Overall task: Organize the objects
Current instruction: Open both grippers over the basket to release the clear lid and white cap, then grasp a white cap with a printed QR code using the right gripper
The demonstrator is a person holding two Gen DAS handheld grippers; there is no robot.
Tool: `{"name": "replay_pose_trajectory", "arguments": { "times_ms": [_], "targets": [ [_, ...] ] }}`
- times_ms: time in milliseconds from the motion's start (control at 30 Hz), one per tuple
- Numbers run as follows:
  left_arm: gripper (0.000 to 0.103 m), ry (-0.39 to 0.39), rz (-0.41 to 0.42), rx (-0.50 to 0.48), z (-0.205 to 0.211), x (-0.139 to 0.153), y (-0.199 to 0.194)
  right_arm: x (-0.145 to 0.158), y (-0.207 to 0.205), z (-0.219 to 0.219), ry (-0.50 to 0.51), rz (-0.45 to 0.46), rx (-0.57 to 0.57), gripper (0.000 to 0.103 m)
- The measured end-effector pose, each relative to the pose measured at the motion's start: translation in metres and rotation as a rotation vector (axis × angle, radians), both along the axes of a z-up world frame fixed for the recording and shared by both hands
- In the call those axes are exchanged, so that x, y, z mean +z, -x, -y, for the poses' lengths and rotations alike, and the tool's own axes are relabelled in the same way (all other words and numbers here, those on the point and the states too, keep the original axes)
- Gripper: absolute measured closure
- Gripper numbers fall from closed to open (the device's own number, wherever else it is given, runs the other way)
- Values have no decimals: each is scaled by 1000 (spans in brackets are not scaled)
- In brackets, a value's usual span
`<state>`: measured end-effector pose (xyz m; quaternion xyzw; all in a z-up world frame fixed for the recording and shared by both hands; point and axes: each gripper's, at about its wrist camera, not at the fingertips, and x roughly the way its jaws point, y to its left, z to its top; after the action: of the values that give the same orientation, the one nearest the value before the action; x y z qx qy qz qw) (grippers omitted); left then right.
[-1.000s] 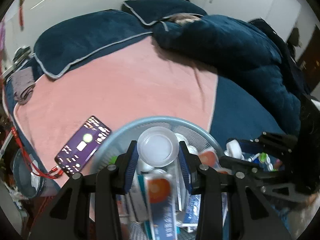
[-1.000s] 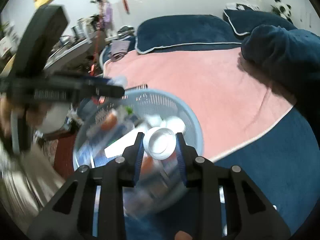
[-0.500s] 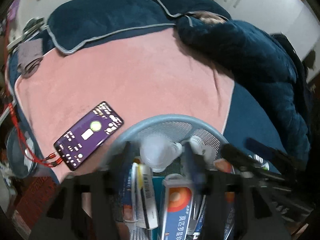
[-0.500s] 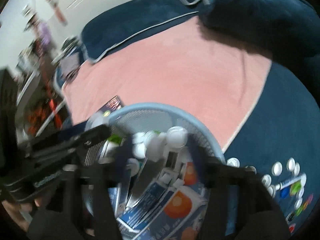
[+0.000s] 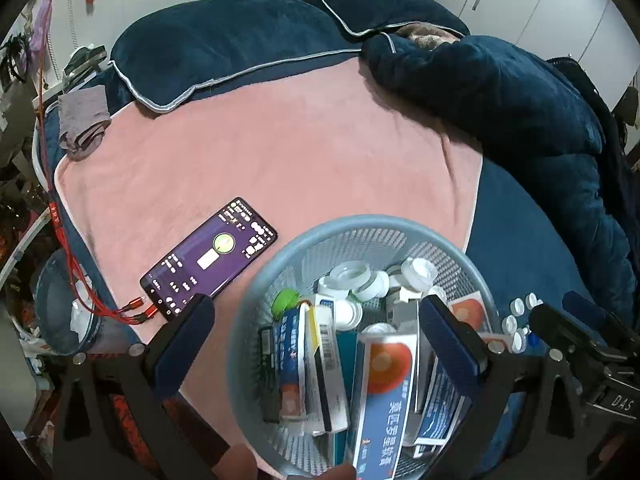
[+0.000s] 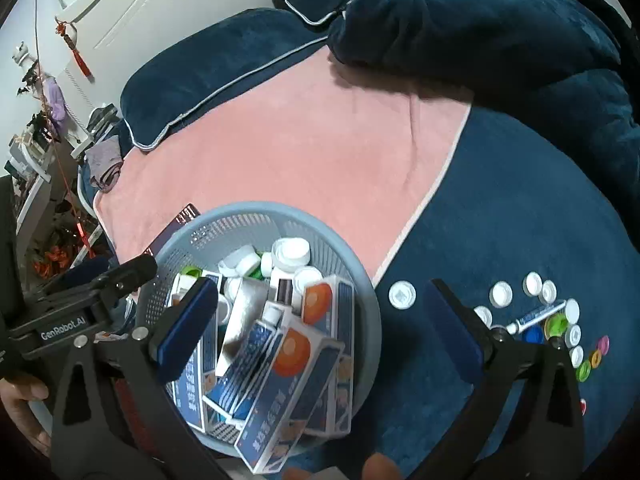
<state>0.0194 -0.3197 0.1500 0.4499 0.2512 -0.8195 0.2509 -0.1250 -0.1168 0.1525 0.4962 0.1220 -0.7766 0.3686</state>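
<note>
Your left gripper (image 5: 316, 340) hangs over the blue mesh basket (image 5: 360, 226) w/ jaws wide apart, nothing btwn them. Your right gripper (image 6: 320, 320) is likewise spread wide, empty, above the basket's right rim. Basket sits on the bed at the pink blanket (image 5: 280, 152) edge, packed w/ blue-orange medicine boxes (image 6: 296, 364) and white bottle caps (image 5: 348, 276). Loose caps (image 6: 502, 294) and a small tube (image 6: 536, 316) lie on the navy cover, right of basket. Smartphone (image 5: 210, 258) lies just left of it, screen lit.

phone (image 6: 182, 220) — mostly hidden behind basket (image 6: 256, 210) | box (image 5: 380, 412) — cut off by bottom edge
</note>
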Motion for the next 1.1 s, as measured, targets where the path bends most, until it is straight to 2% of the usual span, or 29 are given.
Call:
{"name": "replay_pose_trajectory", "arguments": {
  "times_ms": [500, 700, 900, 1100],
  "targets": [
    [1, 52, 36, -41, -16, 1, -14, 3, -24, -5, -27, 17, -10, 0],
    [1, 45, 30, -52, -25, 3, -13, 4, -28, -11, -29, 25, -31, 0],
    [1, 67, 46, -100, -45, 6, 2, 2, -22, -34, -15, 36, -61, 0],
    [1, 102, 48, -177, -76, 13, 21, -5, -4, -75, -4, 52, -141, 0]
  ]
}}
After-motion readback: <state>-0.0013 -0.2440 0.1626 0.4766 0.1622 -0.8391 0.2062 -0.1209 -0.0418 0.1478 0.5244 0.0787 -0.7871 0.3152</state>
